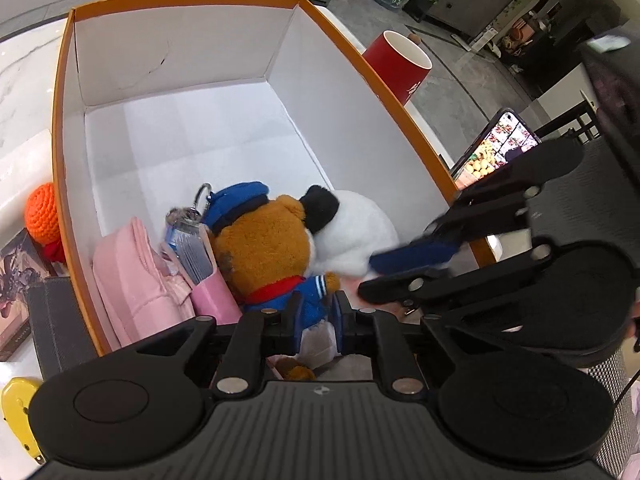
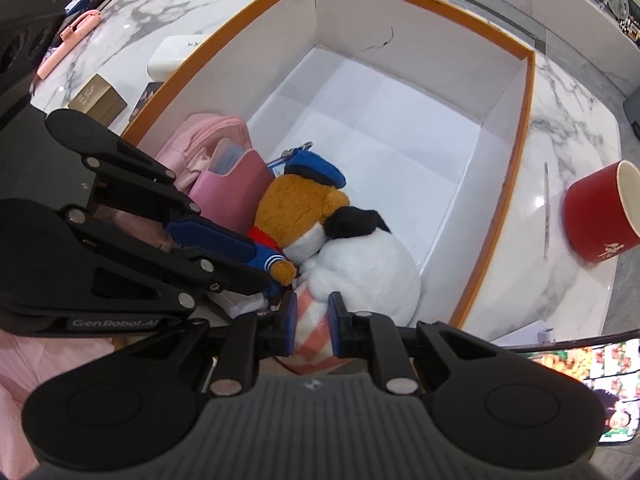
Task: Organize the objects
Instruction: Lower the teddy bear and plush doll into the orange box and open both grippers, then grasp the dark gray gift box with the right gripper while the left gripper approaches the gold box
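An orange box (image 1: 60, 128) with a white inside holds two plush toys at its near end. My left gripper (image 1: 318, 320) is shut on the blue sailor body of the brown bear (image 1: 264, 248), which wears a blue cap and a red scarf. Beside it lies a white plush toy (image 2: 372, 268) with a black ear. My right gripper (image 2: 314, 322) is shut on that toy's pink-and-white checked cloth (image 2: 312, 316). Each gripper shows in the other's view: the right gripper (image 1: 368, 278) and the left gripper (image 2: 264, 268). A pink pouch (image 1: 132, 280) and a pink card holder (image 1: 212, 292) lean against the box's left wall.
On the marble top outside the box stand a red cup (image 2: 600, 216), a lit phone (image 1: 496, 148), an orange crochet ball (image 1: 42, 212), a grey box (image 1: 56, 320), a white power bank (image 2: 172, 56), a brown box (image 2: 96, 96) and a pink stick (image 2: 68, 40). The far half of the box floor (image 2: 400, 132) is bare.
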A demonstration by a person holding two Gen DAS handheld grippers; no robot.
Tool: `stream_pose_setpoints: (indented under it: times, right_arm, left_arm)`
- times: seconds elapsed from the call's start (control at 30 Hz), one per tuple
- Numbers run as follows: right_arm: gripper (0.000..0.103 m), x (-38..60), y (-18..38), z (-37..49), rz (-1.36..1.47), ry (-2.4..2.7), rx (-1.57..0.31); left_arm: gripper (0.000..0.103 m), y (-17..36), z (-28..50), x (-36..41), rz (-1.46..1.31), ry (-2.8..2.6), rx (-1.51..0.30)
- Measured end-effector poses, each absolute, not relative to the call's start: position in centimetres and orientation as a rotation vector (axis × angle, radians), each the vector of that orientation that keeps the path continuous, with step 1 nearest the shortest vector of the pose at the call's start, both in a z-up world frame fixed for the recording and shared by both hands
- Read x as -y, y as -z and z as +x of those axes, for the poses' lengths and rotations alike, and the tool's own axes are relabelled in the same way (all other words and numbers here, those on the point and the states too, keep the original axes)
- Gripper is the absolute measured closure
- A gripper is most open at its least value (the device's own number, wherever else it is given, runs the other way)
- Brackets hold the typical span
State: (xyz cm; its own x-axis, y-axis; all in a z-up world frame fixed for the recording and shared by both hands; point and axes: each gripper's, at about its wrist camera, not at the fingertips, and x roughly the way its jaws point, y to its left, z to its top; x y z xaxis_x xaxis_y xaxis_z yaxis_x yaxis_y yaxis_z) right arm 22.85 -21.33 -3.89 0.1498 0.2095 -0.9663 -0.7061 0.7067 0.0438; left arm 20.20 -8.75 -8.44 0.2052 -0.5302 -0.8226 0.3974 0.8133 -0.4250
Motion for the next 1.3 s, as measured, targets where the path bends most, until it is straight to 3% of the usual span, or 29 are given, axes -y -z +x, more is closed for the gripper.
stream_pose_setpoints:
  times: [0.17, 0.3, 0.57, 0.67, 0.8, 0.87, 1.07, 1.2, 1.3]
  right_arm:
    - [0.099, 21.7, 4.8, 23.1, -0.421, -0.684, -1.311]
    - [0.092, 22.4, 3.8, 22.6, -0.392, -0.656, -1.316]
    - [0.089, 22.4, -0.9, 20.7, -0.368, -0.621, -1.182]
    - [0.073, 21.5, -3.0, 19.8, -0.301, -0.641, -1.086]
    - [0.072, 19.1, -5.0, 18.8, -0.276, -0.714, -0.993]
    - [0.071, 17.2, -5.7, 18.3, -0.295, -0.762, -0.955]
    - [0.059, 11.2, -5.3, 17.7, -0.364, -0.863, -0.925]
    - [0.040, 7.9, -3.5, 18.2, -0.403, -0.851, -0.961]
    - [0.038, 6.0, -1.7, 18.3, -0.487, -0.872, -0.970]
  left_arm:
    - [0.087, 8.5, 19.7, 8.8, -0.113, 0.674, -1.179]
    - [0.080, 7.6, 19.1, 8.2, -0.126, 0.698, -1.130]
    - [0.073, 2.3, 16.6, 4.0, -0.163, 0.711, -0.955]
    - [0.070, -0.2, 15.5, 1.6, -0.131, 0.691, -0.885]
    - [0.064, -2.6, 14.7, -2.0, -0.062, 0.602, -0.849]
    - [0.050, -3.1, 14.4, -4.3, -0.042, 0.544, -0.850]
    - [0.041, -2.1, 14.6, -10.5, -0.027, 0.340, -0.896]
    - [0.031, -0.5, 14.3, -13.4, -0.050, 0.267, -0.909]
    - [0.031, 0.7, 13.8, -15.0, -0.069, 0.260, -0.937]
